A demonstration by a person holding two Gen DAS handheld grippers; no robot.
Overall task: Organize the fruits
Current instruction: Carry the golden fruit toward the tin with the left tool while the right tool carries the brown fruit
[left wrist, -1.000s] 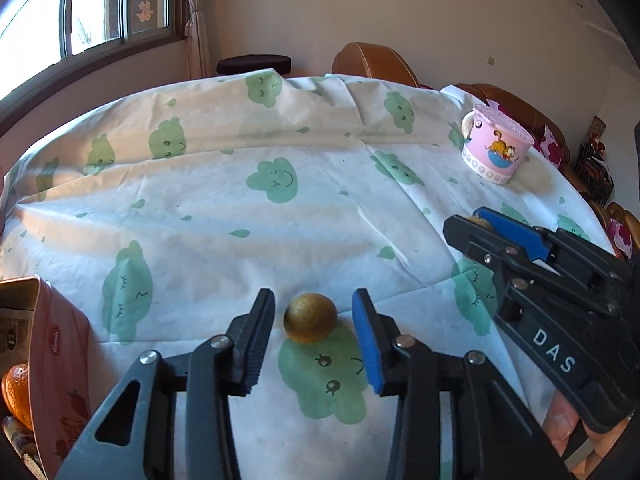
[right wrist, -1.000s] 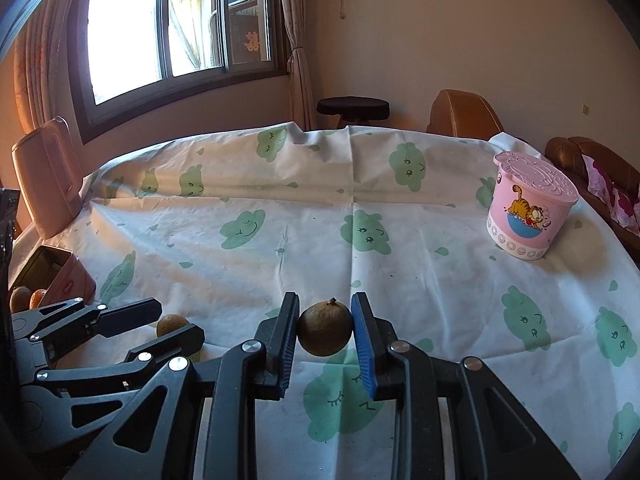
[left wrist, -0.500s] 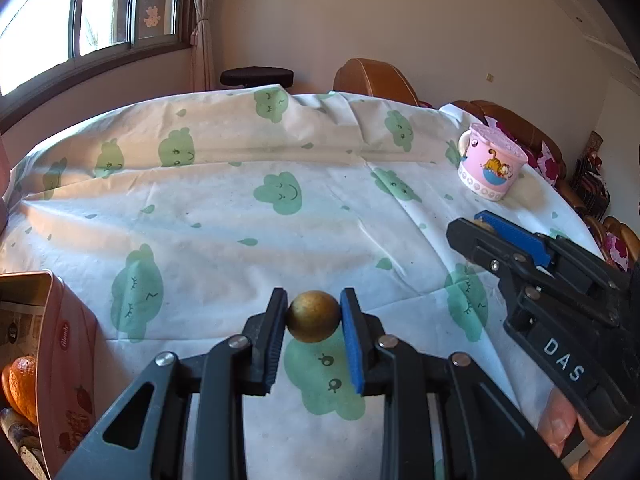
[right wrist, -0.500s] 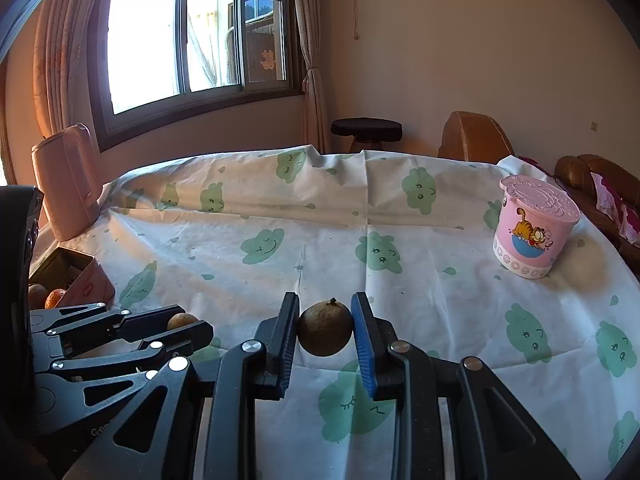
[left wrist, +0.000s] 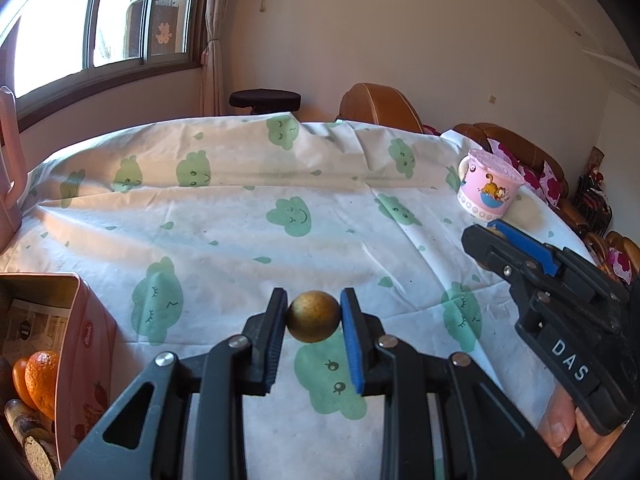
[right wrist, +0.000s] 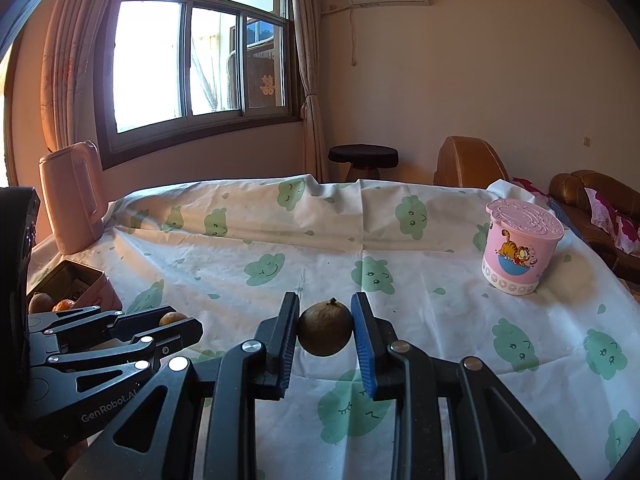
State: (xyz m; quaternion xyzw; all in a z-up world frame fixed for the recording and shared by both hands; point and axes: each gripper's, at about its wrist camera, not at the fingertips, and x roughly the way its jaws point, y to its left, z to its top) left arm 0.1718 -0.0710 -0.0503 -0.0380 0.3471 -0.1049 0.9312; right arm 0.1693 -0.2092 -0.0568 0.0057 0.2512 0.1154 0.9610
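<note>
The left tongs (left wrist: 313, 317) gripped a round golden-brown fruit (left wrist: 313, 322), held above the cloud-print tabletop (left wrist: 248, 216). The right tongs (right wrist: 325, 327) clamped a darker brownish-green fruit (right wrist: 325, 333), its stem nub pointing toward 12 o'clock, long axis roughly upright. A pink tin (left wrist: 86, 360) holding oranges (left wrist: 40, 376) sat at 9 o'clock; a pink lidded cup (right wrist: 520, 254) stood at 2 o'clock.

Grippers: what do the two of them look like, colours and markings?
Both are black, angular linkages with silver rivets and ribbed blue pads. The left gripper shows white "GenRobot.AI" lettering in the right wrist view; the right gripper shows white "DAS" in the left wrist view.
</note>
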